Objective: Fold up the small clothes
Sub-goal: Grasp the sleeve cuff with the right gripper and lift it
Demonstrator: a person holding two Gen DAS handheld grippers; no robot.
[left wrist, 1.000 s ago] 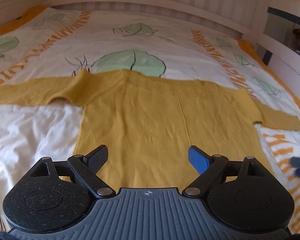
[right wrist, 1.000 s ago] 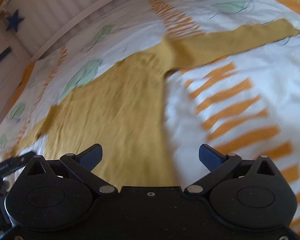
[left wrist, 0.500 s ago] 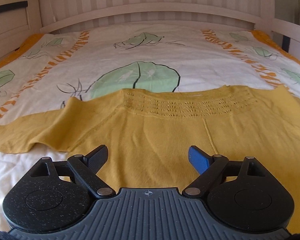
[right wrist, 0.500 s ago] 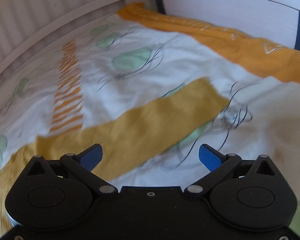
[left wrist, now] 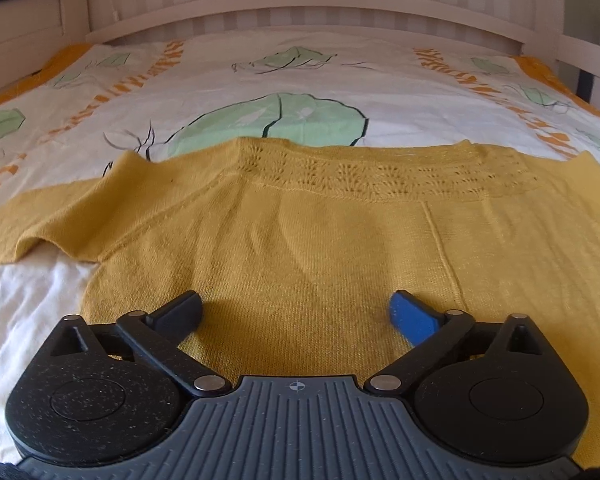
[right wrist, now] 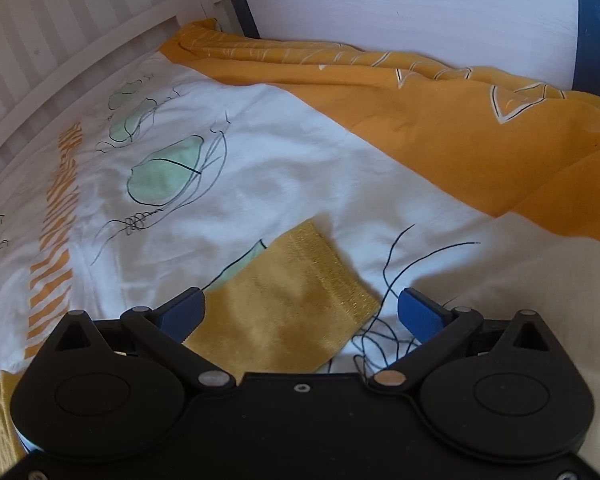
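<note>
A mustard-yellow knitted sweater [left wrist: 320,240] lies flat on the bed, neckline with openwork pattern toward the headboard, one sleeve stretched out to the left. My left gripper [left wrist: 296,314] hovers low over the sweater's body; its jaws are opening wide and nothing is pinched between them. In the right wrist view the sweater's other sleeve end [right wrist: 300,304] lies on the duvet, its ribbed cuff pointing away. My right gripper [right wrist: 302,312] stands open just over that cuff, one finger on each side, pads apart from the knit.
The bed has a white duvet [left wrist: 260,80] printed with green leaves and orange stripes. A white slatted headboard [left wrist: 300,4] closes the far side. An orange blanket [right wrist: 440,112] lies bunched along the white bed rail [right wrist: 420,12] at the right.
The left gripper has moved forward and lower over the sweater's body, nearer the neckline. The right gripper has swung right along the sleeve to its cuff.
</note>
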